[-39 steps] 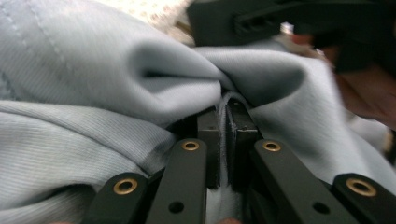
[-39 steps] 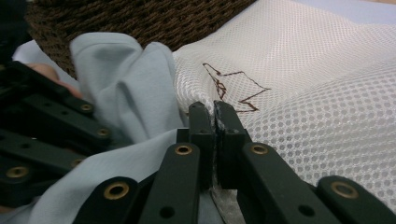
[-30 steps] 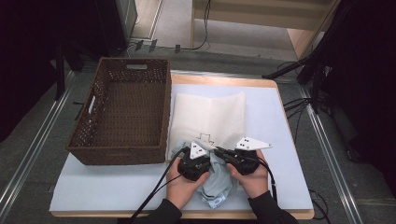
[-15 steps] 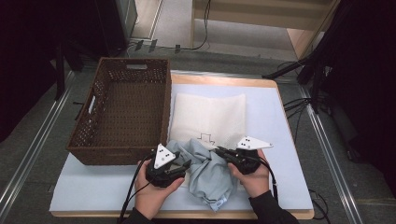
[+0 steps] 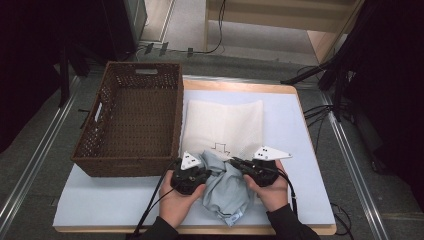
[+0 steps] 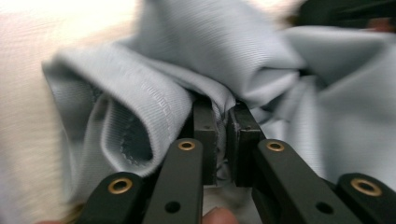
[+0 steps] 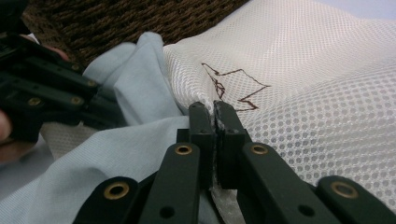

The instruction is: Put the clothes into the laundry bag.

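A crumpled pale blue garment (image 5: 227, 192) lies at the table's front, partly over the open end of a white mesh bag (image 5: 225, 125) marked with a dark zigzag. My left gripper (image 5: 212, 172) is at the garment's left side. In the left gripper view its jaws (image 6: 222, 121) have just been closing and now pinch a fold of the blue garment (image 6: 140, 93). My right gripper (image 5: 232, 161) sits at the bag's near edge. In the right gripper view its jaws (image 7: 213, 112) are shut on the thin rim of the mesh bag (image 7: 317, 93), beside the garment (image 7: 116, 140).
A brown wicker basket (image 5: 130, 115) stands at the left of the white-topped table (image 5: 300, 145), touching the bag's left side. Cables trail from both grippers toward the front edge. Dark stands and floor cables surround the table.
The left gripper swung out to the left, then came back right onto the garment's left fold. The garment now lies wider between the grippers. The right gripper stayed put.
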Demonstrator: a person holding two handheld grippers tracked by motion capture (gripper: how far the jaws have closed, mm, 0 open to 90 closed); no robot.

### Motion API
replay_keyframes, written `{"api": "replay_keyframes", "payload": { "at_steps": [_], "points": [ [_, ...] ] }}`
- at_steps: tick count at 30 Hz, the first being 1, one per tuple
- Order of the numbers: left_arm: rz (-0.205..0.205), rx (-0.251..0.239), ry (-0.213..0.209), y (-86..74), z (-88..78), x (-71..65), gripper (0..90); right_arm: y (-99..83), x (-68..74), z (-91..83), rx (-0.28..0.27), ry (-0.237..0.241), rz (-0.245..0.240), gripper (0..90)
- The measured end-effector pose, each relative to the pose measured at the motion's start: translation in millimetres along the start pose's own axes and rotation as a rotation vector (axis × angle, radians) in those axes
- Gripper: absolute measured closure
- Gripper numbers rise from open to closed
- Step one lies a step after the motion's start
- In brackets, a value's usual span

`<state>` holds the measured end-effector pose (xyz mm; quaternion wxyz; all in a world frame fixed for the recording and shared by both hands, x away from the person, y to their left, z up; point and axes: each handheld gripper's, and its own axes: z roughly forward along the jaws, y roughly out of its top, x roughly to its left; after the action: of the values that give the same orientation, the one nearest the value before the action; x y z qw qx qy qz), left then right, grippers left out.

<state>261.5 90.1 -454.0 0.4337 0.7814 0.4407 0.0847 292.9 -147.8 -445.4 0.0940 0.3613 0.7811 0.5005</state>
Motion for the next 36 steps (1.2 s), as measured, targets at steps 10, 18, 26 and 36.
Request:
{"api": "replay_keyframes", "payload": {
  "at_steps": [10,18,26,36],
  "points": [
    [0.078,0.069,0.003,15.1,36.8,-16.8,85.7,4.3,3.7,-1.4,-0.024,0.029,0.011,88.9],
    [0.026,0.037,0.135,19.6,41.8,-8.2,78.1,7.9,1.8,-11.1,-0.055,0.028,0.010,88.9],
    [0.019,-0.022,-0.055,15.8,-1.5,-11.7,42.5,3.6,-2.0,-6.6,-0.029,0.002,0.009,88.9],
    [0.112,0.046,-0.158,0.9,6.1,-39.2,12.8,3.0,0.4,-4.2,-0.014,-0.016,-0.011,88.9]
  ]
}}
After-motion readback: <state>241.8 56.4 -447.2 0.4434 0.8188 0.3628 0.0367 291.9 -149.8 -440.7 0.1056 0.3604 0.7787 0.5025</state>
